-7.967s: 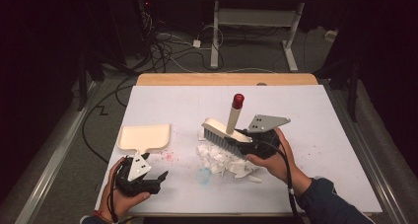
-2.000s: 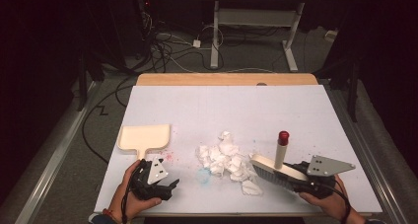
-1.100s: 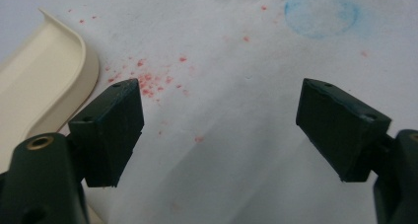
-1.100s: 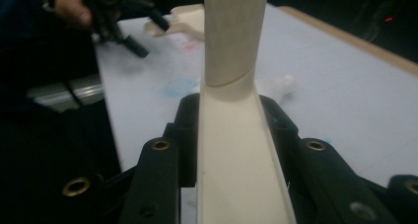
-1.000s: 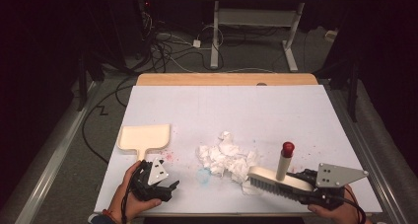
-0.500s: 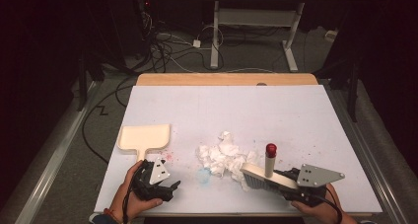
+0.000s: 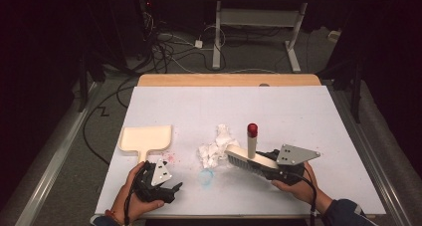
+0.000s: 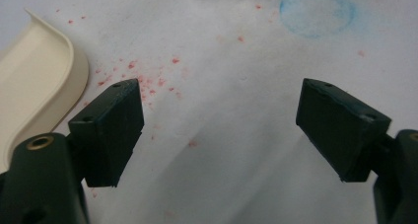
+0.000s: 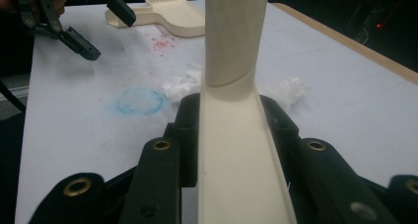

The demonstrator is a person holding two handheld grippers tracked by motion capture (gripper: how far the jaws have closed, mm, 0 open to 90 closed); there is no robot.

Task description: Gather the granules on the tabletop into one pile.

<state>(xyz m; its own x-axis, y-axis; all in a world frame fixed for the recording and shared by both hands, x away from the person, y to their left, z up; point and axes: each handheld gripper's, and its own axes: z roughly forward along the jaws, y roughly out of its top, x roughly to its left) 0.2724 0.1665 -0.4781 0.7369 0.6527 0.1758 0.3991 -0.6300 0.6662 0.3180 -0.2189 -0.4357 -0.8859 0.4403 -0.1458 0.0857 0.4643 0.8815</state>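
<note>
Cream plastic brush (image 7: 249, 159), its upright handle tipped in red, sits clamped between the fingers of the right gripper (image 7: 278, 167), which press on both sides of its back. Its bristle end touches the near-right edge of the crumpled white paper pile (image 7: 215, 147) at the middle of the white surface (image 7: 298, 111). Left of that pile lies the cream dustpan (image 7: 145, 139), beside red specks. Nearer the person than the pile, the left gripper (image 7: 171, 188) rests with its fingers spread wide and empty, close to a blue ring mark (image 7: 205, 176).
</note>
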